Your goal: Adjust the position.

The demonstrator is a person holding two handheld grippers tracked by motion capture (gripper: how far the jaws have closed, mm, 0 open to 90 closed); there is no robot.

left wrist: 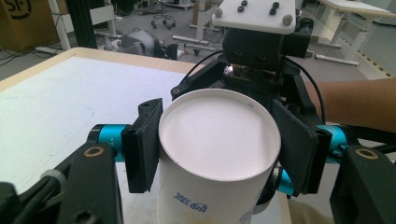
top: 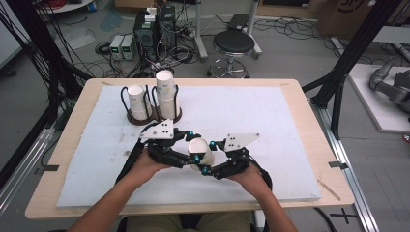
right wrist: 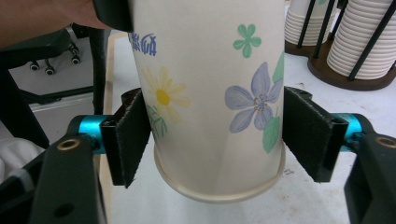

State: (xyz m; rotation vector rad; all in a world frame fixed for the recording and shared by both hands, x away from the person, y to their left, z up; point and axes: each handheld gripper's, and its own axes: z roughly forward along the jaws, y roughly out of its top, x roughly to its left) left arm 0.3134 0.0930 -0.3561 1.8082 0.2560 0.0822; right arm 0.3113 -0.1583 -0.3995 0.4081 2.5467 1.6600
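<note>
Left jaws: the left gripper (left wrist: 219, 144) is clamped on the cup (left wrist: 219, 135). Its black pads (left wrist: 144, 144) press at 3 and 9 o'clock, just under the flat closed end.
Right jaws: the right gripper (right wrist: 215, 135) has its pads (right wrist: 303, 135) against the cup too, near the end with the rolled lip. I see no gap on either side, so I think they are gripping.
Why two grips: one gripper on each end keeps the cup from slipping or tipping. I think the cup is being passed from one gripper to the other, or pulled off another cup, but I cannot tell which.
Where the cup is: up in the air between the two grippers, over the 6 o'clock side of the mat (top: 266, 121).
Cup: thin white paper, round and smooth, wider at one end. It has painted flowers (one purple, one yellow, small green ones) and blue letters.
Care: paper is soft, so a hard squeeze would dent it.
Pads: flat, black and a bit fuzzy, with shiny blue pins behind them.
Stacks (top: 164, 89): more paper cups, ridged where they nest, at 11 o'clock on the mat.
Holder (top: 153, 118): a brown round base with thin black bars that keep the stacks straight.
Mat: pale, soft-looking, with a few marks.
Table (top: 319, 145): light wood, showing all round the mat.
</note>
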